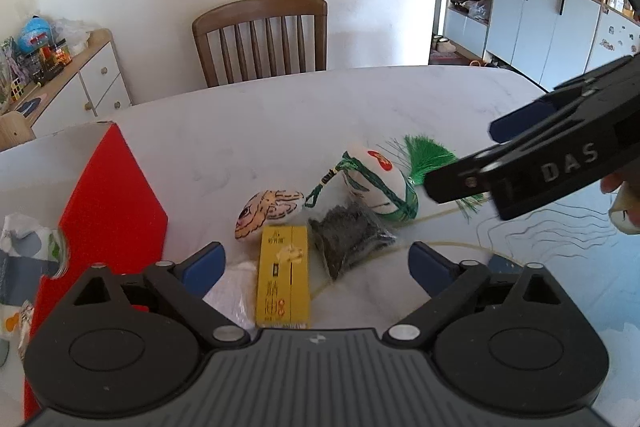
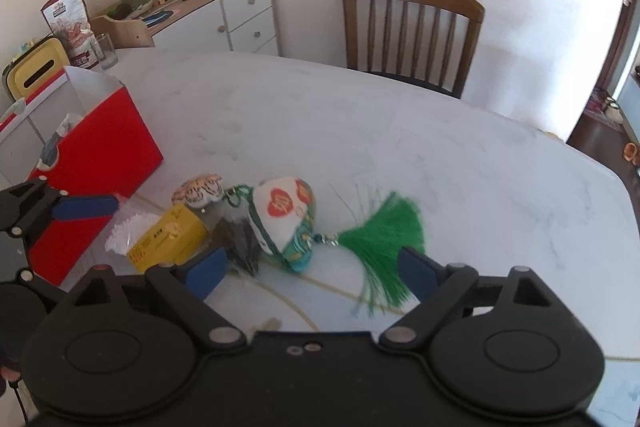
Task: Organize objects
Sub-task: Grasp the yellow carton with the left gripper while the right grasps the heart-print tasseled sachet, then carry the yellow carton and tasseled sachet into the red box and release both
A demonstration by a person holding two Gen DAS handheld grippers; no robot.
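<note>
A small heap lies on the white marble table (image 1: 280, 131). It holds a yellow box (image 1: 285, 277), a tiger-patterned sachet (image 1: 268, 213), a dark packet (image 1: 350, 241) and a white sachet with red hearts (image 1: 376, 179) and a green tassel (image 1: 428, 157). My left gripper (image 1: 316, 267) hangs open just above the yellow box, touching nothing. My right gripper (image 2: 312, 273) is open over the white sachet (image 2: 282, 217) and its tassel (image 2: 380, 243), with nothing pressed between its pads. A white crinkled packet (image 2: 124, 231) lies beside the yellow box (image 2: 168, 241).
An open red box (image 2: 108, 143) holding printed cloth stands left of the heap. A wooden chair (image 2: 414, 31) is tucked in at the far table edge. A cluttered sideboard (image 2: 224, 11) stands along the wall, and cabinets (image 1: 540, 23) at the far right.
</note>
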